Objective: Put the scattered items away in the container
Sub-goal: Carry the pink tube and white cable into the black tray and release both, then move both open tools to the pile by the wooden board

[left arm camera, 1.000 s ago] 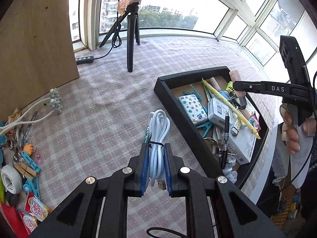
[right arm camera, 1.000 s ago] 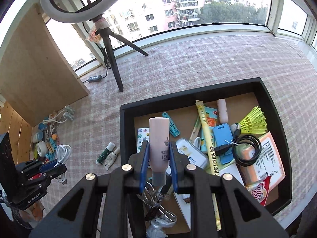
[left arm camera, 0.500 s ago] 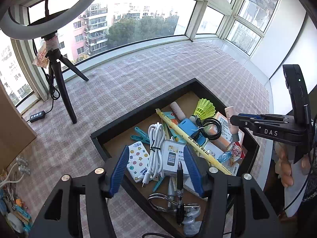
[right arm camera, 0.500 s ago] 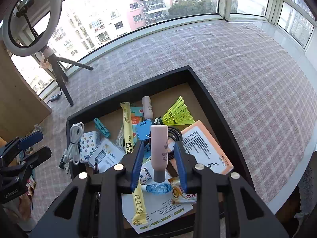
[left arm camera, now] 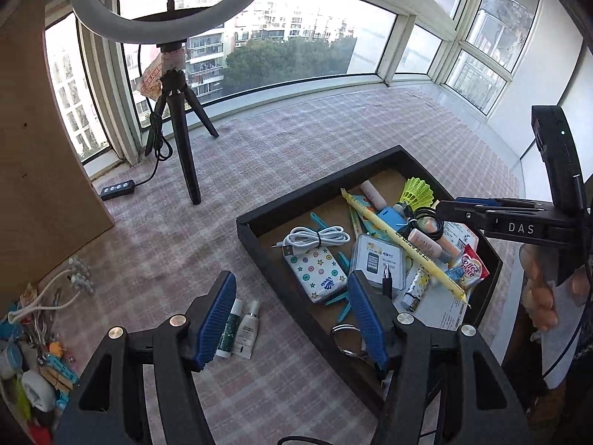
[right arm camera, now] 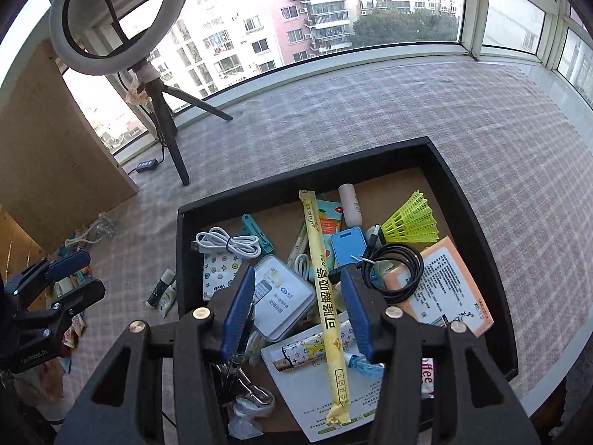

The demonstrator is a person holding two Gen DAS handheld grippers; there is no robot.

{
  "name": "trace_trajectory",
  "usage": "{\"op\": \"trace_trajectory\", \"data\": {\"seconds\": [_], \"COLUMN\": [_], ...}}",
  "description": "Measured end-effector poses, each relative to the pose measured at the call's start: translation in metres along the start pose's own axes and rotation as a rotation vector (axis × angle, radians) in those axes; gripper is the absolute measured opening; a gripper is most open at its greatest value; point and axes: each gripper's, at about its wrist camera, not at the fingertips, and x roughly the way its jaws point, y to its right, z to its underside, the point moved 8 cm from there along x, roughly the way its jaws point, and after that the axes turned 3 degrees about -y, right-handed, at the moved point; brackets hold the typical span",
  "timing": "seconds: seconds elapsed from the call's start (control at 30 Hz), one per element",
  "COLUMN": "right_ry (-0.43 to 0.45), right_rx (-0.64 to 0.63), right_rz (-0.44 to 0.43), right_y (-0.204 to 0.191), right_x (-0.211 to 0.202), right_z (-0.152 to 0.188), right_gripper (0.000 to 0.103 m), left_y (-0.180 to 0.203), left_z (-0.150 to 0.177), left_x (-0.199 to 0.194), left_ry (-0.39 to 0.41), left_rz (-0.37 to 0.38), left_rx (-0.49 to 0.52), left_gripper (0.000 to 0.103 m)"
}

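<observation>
A pink checked cloth (left arm camera: 281, 155) is covering the desk, carrying the black tray (left arm camera: 255, 222), two small tubes (left arm camera: 239, 330), a tripod (left arm camera: 183, 141) and a power strip (left arm camera: 118, 188).

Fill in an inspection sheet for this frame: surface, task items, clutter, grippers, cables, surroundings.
Surface: pink checked cloth covers the table.
Job's things: black tray holds a white cable coil, yellow straw pack, green shuttlecock, clear card case, among others; two small tubes lie on the cloth outside it.
Clutter: pile of clips, tape and packets at the cloth's left edge.
Grippers: left gripper open, empty; right gripper open, empty, over the tray.
Cables: black cable coil in the tray; power strip by the wooden board.
Surroundings: ring light on tripod, windows, wooden board.
</observation>
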Motion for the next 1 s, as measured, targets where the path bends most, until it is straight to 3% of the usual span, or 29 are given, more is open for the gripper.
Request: {"op": "trace_trajectory", "data": {"seconds": [0.37,0.6,0.83,1.0], "right_ry": [-0.068,-0.102,-0.137,-0.151], "right_rx": [-0.186,-0.315,-0.477,-0.595], "right_rz": [-0.104,-0.147,-0.219,-0.285], "right_y": [-0.102,-0.176,-0.280,-0.362], "right_x": [0.032,0.055,0.075,0.079], "right_z": [0.020,0.034,0.051,0.060], "right_gripper": [0.048,0.048,0.048,0.048], "left_y": [-0.152,-0.238,-0.291,-0.313], "left_z": [0.100,0.155,0.201,0.228], "left_x": [-0.035,-0.068,-0.103,-0.130], "left_ry": [-0.063,-0.063,-0.039,-0.011], "left_rz": [-0.181,-0.267,-0.328,-0.369], "left_rx": [-0.219,-0.431,-0.584,-0.623], "left_gripper": [0.058,0.058,0.056,0.055]}}
